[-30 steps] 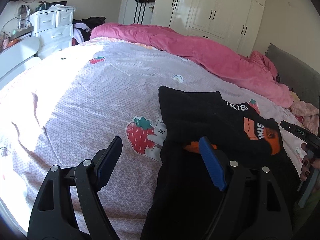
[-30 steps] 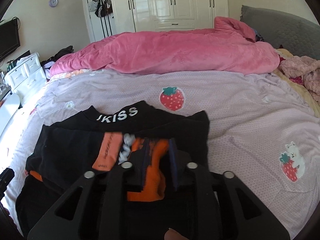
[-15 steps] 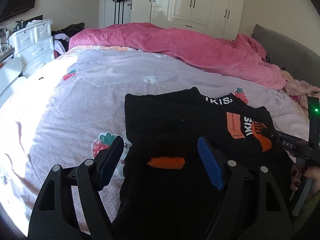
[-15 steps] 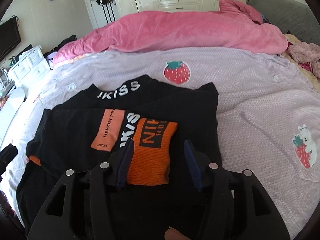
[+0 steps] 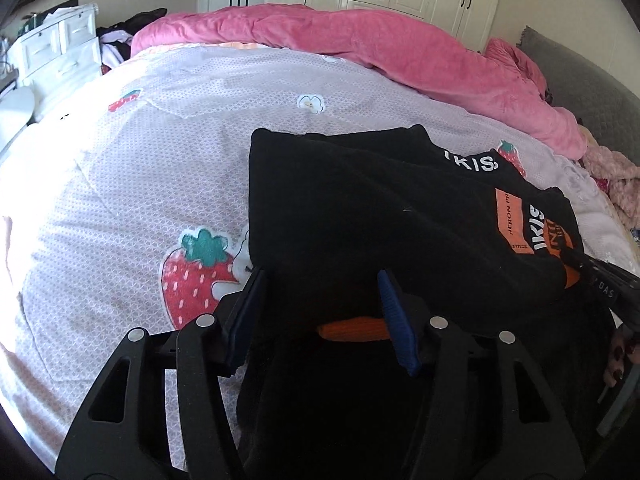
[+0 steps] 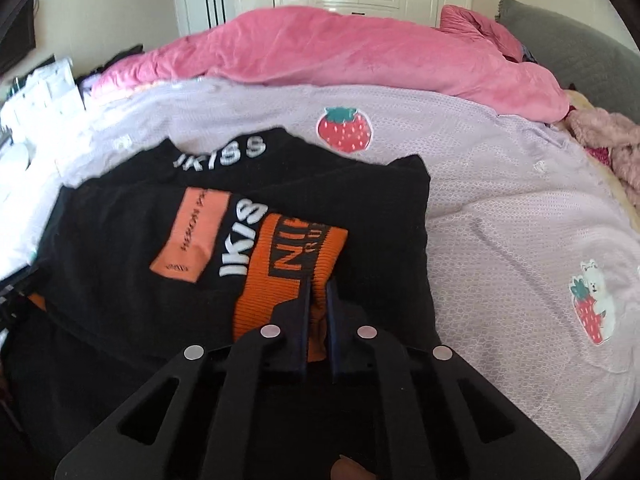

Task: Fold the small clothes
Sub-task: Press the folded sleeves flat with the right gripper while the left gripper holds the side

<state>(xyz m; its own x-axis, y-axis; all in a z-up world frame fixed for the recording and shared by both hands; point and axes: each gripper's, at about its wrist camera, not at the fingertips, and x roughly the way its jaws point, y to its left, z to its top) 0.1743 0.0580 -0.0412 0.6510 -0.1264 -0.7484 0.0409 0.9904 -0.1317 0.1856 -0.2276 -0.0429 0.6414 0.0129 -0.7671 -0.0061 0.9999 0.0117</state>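
A black garment (image 6: 120,248) with orange patches and white lettering is lying partly folded on the bed's lilac strawberry-print cover (image 6: 520,216), in front of a pink duvet (image 6: 340,56). The right gripper (image 6: 318,292) is pointing down at it, pinching the orange ribbed cuff (image 6: 288,264) between pads pressed nearly together. The left gripper (image 5: 320,284) is angling down over the garment's near left edge, its jaws closing, black cloth and an orange strip (image 5: 352,328) lying between the blue pads (image 5: 394,320).
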